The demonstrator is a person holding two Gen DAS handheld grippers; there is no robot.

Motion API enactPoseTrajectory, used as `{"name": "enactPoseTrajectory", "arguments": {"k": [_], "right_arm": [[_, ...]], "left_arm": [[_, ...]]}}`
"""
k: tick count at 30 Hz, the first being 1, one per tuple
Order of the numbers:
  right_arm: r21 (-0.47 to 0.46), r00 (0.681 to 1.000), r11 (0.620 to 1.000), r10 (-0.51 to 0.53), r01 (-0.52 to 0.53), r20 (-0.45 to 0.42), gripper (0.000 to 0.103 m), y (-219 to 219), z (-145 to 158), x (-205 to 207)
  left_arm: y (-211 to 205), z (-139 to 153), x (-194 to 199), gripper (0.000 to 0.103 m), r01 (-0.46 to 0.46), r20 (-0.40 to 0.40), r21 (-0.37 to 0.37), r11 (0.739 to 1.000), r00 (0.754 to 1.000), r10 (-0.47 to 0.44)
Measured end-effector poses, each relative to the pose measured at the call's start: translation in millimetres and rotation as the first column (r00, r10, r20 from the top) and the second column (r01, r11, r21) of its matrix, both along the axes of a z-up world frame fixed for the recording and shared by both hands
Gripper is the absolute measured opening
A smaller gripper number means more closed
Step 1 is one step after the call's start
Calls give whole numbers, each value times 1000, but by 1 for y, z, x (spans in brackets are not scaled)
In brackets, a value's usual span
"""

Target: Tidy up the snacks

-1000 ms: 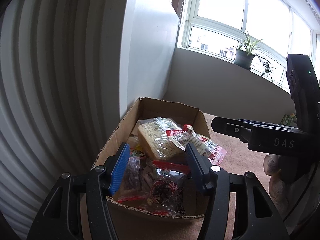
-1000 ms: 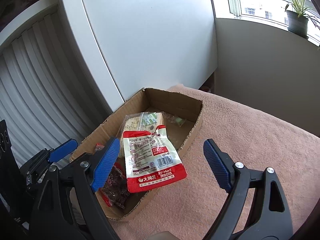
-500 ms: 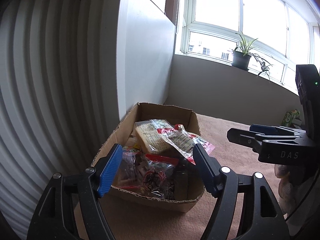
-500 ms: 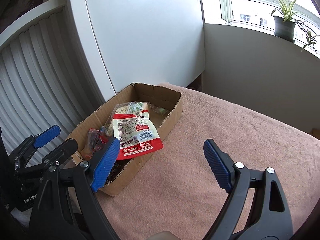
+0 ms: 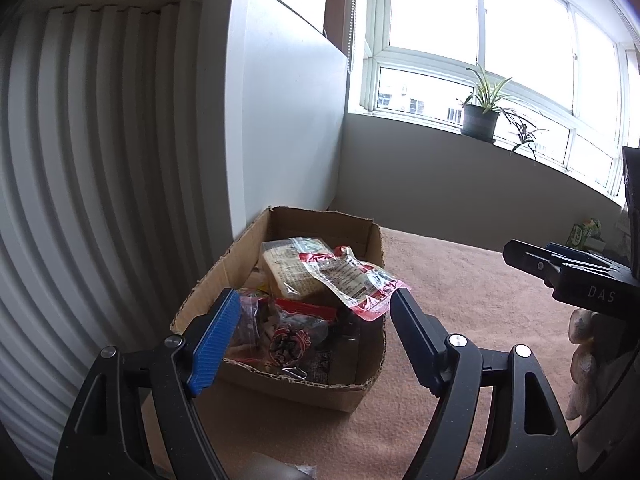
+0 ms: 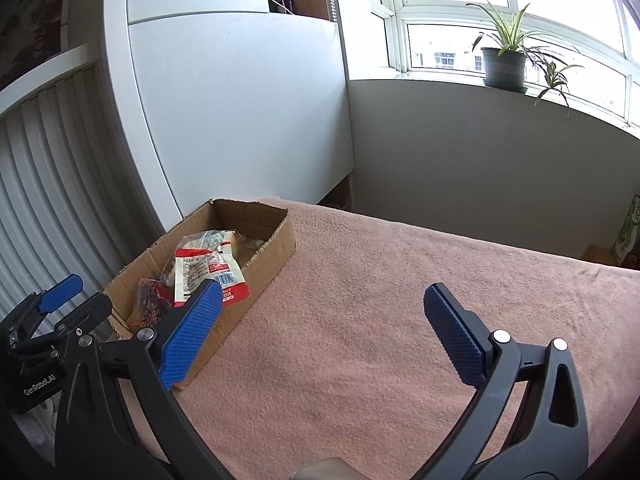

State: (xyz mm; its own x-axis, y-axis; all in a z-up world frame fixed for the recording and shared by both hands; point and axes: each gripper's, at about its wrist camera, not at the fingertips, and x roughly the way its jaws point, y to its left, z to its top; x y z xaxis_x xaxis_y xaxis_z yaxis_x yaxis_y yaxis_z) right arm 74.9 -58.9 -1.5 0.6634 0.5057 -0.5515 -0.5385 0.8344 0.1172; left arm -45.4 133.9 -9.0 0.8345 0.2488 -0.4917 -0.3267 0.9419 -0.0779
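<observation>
An open cardboard box (image 5: 280,376) sits on a pink blanket and holds several snack packs. A red-and-clear pouch (image 5: 352,280) lies on top and hangs over the right rim. Under it are a tan cracker pack (image 5: 286,272) and a dark bag with red print (image 5: 288,340). My left gripper (image 5: 316,300) hovers short of the box, its jaws opening with nothing gripped. My right gripper (image 6: 324,292) is over bare blanket to the right of the box (image 6: 276,248); its jaws are opening too and hold nothing. The red pouch (image 6: 208,268) also shows in the right wrist view.
The pink blanket (image 6: 400,300) stretches right of the box. A white cabinet (image 6: 240,100) and a ribbed white panel (image 5: 80,160) stand behind and left. A potted plant (image 6: 504,64) is on the sill, a green carton (image 6: 628,232) at far right. A gloved hand (image 5: 588,344) holds the right gripper.
Both grippers have drawn back from the box, which looks smaller now. Both sets of jaws have spread wider. The right gripper has swung away to the right over the blanket.
</observation>
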Motion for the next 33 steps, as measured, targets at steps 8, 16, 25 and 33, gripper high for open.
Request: {"name": "enactPoseTrajectory", "arguments": {"k": [8,16,25,33], "right_arm": [[-13,1000,1000,4,-4,6,102,-2,-1,-2],[-19,1000,1000,12,-12,3,102,0,-2,-5],[-27,1000,1000,16,-16,4,102,3,-4,-4],[-24,1000,1000,18,-18,3,102,3,-4,-4]], "left_arm": [[-12,0,1,77,12,-6,5,1000,1000,-12],[-13,1,1,77,7,-9,7,1000,1000,-6],[-13,1,0,77,6,-9,3,1000,1000,-6],[-13,1,0,77,5,-9,4,1000,1000,-5]]}}
